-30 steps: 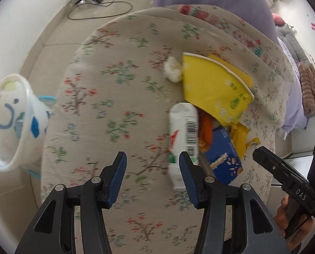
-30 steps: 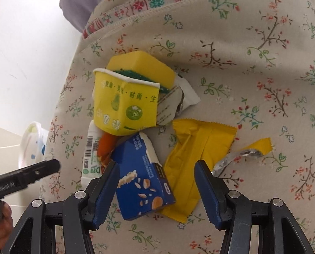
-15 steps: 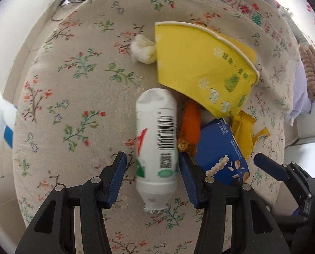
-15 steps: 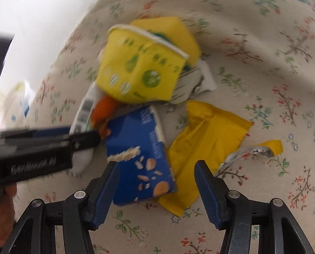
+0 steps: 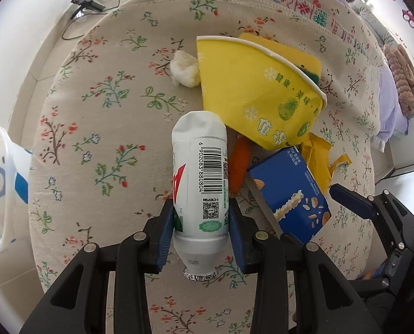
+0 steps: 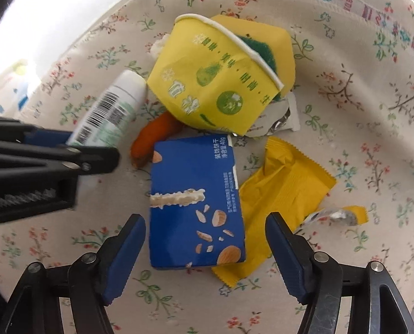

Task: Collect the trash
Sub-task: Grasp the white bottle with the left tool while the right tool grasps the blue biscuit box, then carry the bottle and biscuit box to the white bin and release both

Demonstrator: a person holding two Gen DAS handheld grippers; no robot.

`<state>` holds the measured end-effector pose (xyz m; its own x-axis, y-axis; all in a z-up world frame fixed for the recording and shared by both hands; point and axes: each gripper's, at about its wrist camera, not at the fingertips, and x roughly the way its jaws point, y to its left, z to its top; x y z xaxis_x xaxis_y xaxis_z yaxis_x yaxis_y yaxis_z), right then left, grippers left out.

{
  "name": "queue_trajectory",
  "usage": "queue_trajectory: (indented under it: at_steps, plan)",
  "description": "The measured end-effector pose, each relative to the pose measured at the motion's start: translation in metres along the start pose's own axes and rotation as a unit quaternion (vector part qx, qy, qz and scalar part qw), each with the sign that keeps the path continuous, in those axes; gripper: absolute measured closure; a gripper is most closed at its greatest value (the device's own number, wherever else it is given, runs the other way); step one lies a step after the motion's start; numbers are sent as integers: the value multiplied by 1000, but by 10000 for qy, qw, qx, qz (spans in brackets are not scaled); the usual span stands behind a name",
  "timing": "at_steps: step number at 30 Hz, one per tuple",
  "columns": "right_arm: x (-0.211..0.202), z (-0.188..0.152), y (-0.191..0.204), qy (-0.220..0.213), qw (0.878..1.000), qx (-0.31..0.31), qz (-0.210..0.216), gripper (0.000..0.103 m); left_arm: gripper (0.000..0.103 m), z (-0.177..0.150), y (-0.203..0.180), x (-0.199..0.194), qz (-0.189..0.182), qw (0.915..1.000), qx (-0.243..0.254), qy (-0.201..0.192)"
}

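Here, on a round cushion [image 5: 101,128] covered in beige floral cloth, lies a small heap of litter.

- White plastic drink bottle with barcode label [image 5: 200,183] — on its side at the left of the heap, foil-sealed mouth toward the camera. The left tongs [image 5: 200,232] straddle its lower body, blue pads against both flanks, and are closing on it.
- Blue cardboard biscuit box [image 6: 194,208] — flat, just right of the bottle. It sits between the fingers of the right tongs [image 6: 205,246]; these are opening, with clear gaps on both sides, pads touching nothing.
- Crushed yellow paper cup with white rim [image 5: 258,97] — tilted, resting above the bottle and box, overlapping a yellow sponge with green scouring face [image 6: 265,50].
- Orange peel-like scrap [image 5: 239,164] — between bottle and box, partly under the cup.
- Yellow foil snack wrapper [image 6: 284,189] — right of the box, partly beneath it; a torn silver-and-yellow strip [image 6: 337,215] lies just beside it.
- Crumpled white tissue wad [image 5: 184,68] — touching the cup's left edge.
- White plastic bin with blue pattern [image 5: 0,186] — on the floor, left of the cushion.
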<state>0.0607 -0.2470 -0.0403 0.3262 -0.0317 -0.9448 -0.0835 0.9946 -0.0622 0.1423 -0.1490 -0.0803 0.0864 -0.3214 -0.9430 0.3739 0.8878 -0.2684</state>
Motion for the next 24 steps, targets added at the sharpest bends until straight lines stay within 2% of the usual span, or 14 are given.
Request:
queue_trajectory:
  at_steps: [6,7,8,12,18,24]
  plan:
    - [18,3,14,135,9993,-175,-295,29,64,-4,5,-7,189,9998,31,-111]
    - [19,4,14,138,9992,-169,-337,37,64,-4,6,-11,231,9996,35,-150]
    - [19,6,14,123,9994,-128,-304,41,64,-5,6,-13,290,9994,51,-196]
    - [9,10,11,-78,9997,81,-224,41,64,-6,12,-27,446,9983,87,-375]
    - [-3,17,8,-202,9991,354,151,41,64,-8,20,-39,490,9976,83,-477]
    - [-28,9,11,-342,9969,405,584,41,64,-11,22,-51,428,9974,88,-579]
